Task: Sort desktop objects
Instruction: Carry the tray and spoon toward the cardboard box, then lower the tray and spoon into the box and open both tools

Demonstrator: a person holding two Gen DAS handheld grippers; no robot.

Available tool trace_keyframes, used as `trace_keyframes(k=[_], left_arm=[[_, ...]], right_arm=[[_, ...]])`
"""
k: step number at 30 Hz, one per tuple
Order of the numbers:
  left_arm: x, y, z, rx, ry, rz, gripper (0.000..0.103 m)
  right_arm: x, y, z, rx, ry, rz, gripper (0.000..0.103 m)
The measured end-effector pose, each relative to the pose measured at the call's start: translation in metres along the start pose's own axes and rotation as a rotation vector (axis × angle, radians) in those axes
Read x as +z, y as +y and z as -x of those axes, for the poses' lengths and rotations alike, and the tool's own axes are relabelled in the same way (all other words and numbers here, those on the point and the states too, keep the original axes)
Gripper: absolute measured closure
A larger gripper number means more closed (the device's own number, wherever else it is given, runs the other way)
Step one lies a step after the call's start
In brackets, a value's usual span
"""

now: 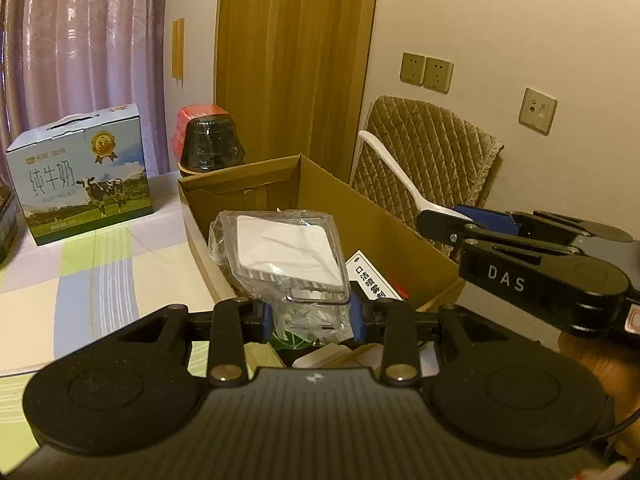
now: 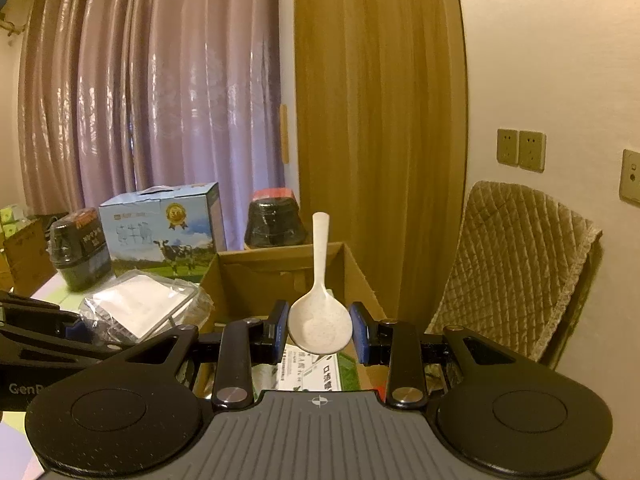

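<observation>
My left gripper (image 1: 311,316) is shut on a clear plastic pack with a white card inside (image 1: 288,256) and holds it over the open cardboard box (image 1: 376,224). My right gripper (image 2: 320,332) is shut on the bowl of a white rice spoon (image 2: 320,320), handle pointing up, also above the box (image 2: 280,268). In the left wrist view the right gripper (image 1: 460,220) sits at the box's right side with the spoon (image 1: 392,172) sticking out. In the right wrist view the plastic pack (image 2: 140,304) shows at the left. Printed packets (image 1: 372,276) lie inside the box.
A blue milk carton box (image 1: 84,176) and a dark jar with a red lid (image 1: 210,140) stand on the checked tablecloth (image 1: 100,272) behind the box. A second dark jar (image 2: 80,252) is further left. A quilted chair back (image 1: 428,156) stands to the right.
</observation>
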State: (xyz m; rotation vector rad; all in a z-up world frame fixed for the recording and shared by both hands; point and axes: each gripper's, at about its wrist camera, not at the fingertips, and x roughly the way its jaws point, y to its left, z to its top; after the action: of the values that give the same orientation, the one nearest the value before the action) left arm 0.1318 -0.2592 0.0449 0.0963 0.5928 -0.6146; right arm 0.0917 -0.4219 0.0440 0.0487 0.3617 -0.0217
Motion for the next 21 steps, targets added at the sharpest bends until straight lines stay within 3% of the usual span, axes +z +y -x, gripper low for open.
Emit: trace_keyframes(k=[21], left_arm=[[0.005, -0.002, -0.05, -0.018, 0.065, -0.004, 0.073]], right_arm=[[-0.009, -0.015, -0.034, 0.015, 0.059, -0.02, 0.073]])
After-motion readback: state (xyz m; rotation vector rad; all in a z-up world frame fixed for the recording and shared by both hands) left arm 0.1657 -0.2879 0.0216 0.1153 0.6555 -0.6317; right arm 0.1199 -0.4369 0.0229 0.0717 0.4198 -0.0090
